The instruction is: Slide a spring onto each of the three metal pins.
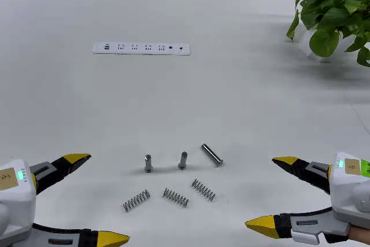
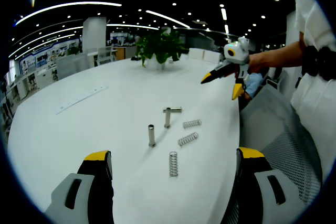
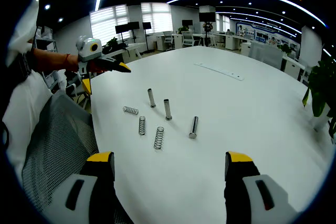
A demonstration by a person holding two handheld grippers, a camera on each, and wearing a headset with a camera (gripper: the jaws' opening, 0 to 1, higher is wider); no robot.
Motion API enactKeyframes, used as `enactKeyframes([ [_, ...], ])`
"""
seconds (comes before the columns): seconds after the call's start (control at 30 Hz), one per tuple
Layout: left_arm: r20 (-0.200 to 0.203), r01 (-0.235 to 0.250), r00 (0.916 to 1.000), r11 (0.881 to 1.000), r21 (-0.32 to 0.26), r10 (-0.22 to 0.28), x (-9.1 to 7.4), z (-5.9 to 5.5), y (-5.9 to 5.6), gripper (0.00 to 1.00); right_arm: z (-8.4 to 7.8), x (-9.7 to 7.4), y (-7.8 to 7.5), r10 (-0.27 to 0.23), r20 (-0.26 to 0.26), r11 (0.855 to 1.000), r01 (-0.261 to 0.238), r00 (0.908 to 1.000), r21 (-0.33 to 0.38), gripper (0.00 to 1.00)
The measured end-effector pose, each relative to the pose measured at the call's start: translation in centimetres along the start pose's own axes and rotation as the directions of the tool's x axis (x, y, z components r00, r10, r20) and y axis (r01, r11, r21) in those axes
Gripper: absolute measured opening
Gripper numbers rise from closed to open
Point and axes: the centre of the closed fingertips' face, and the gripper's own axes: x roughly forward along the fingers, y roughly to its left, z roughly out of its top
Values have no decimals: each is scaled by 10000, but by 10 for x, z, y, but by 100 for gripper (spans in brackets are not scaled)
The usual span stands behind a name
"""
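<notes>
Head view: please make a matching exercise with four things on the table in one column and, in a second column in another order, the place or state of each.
Column A
1. rightmost metal pin
2. leftmost metal pin
3. power strip
4. potted plant

Column B
a. green, at the upper right of the head view
b. stands upright
c. lies on its side
d. white, lies flat far beyond the pins

Pairs: 1-c, 2-b, 3-d, 4-a
</notes>
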Motion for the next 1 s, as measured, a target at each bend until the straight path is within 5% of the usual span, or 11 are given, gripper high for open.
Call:
enactKeyframes([
  [1.0,-6,35,10000,10000,-58,-35,2,0,-1,100,-1,4,1,72,-77,10000,-72,9999,33,87],
])
